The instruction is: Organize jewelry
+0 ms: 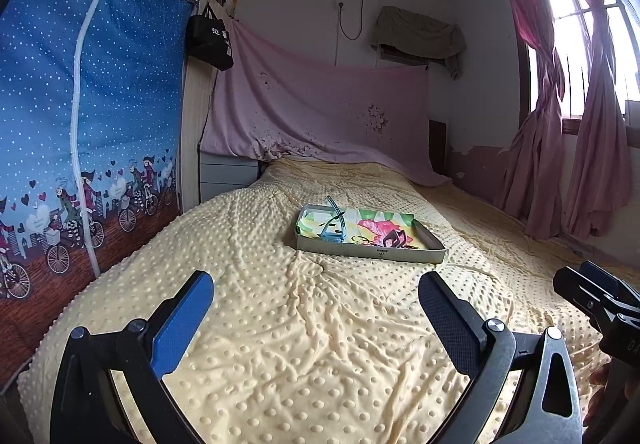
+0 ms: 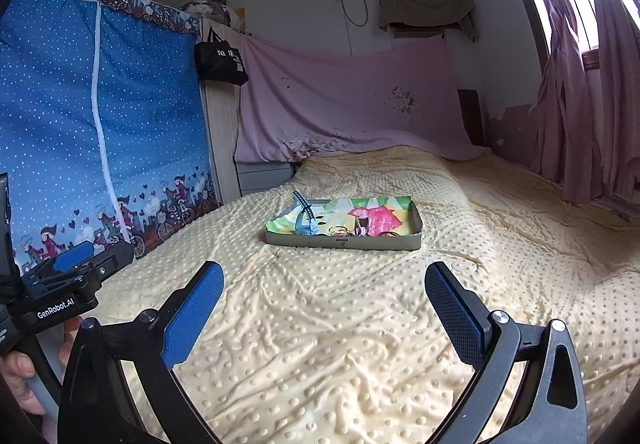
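Note:
A shallow grey cardboard tray (image 1: 370,252) (image 2: 344,243) with a colourful lining sits on the bed ahead of both grippers. In it lie a blue watch (image 1: 333,228) (image 2: 306,222) with its strap standing up, a dark red piece (image 1: 394,238) and thin rings or bangles (image 2: 340,231). My left gripper (image 1: 316,308) is open and empty, well short of the tray. My right gripper (image 2: 324,300) is open and empty too, at a similar distance. The right gripper shows at the right edge of the left wrist view (image 1: 596,296); the left shows at the left of the right wrist view (image 2: 76,264).
A yellow dotted blanket (image 1: 280,344) (image 2: 340,344) covers the bed. A blue fabric wardrobe (image 1: 92,124) (image 2: 100,124) stands along the left. A pink sheet (image 1: 320,112) hangs at the head, with pink curtains (image 1: 560,164) at the right.

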Action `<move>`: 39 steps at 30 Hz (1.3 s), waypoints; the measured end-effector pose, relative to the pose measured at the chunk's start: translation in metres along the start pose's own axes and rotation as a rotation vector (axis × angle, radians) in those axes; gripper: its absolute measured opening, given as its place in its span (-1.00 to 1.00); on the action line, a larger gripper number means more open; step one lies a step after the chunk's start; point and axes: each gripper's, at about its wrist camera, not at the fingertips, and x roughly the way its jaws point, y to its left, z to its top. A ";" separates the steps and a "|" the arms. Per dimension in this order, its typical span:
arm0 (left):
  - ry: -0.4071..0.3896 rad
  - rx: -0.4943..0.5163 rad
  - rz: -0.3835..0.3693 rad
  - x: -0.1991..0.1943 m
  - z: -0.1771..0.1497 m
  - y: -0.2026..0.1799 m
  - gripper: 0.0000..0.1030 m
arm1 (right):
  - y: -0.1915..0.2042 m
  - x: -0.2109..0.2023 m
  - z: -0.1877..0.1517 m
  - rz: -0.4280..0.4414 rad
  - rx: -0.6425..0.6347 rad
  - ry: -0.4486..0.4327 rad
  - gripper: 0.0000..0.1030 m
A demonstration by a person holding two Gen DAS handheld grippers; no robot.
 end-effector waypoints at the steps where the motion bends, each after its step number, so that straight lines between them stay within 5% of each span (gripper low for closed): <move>1: -0.001 0.004 0.001 -0.002 -0.001 0.000 1.00 | 0.001 -0.003 -0.002 -0.001 0.001 -0.001 0.92; 39: -0.008 0.034 0.012 -0.034 -0.037 0.005 1.00 | 0.010 -0.026 -0.038 -0.060 -0.016 0.042 0.93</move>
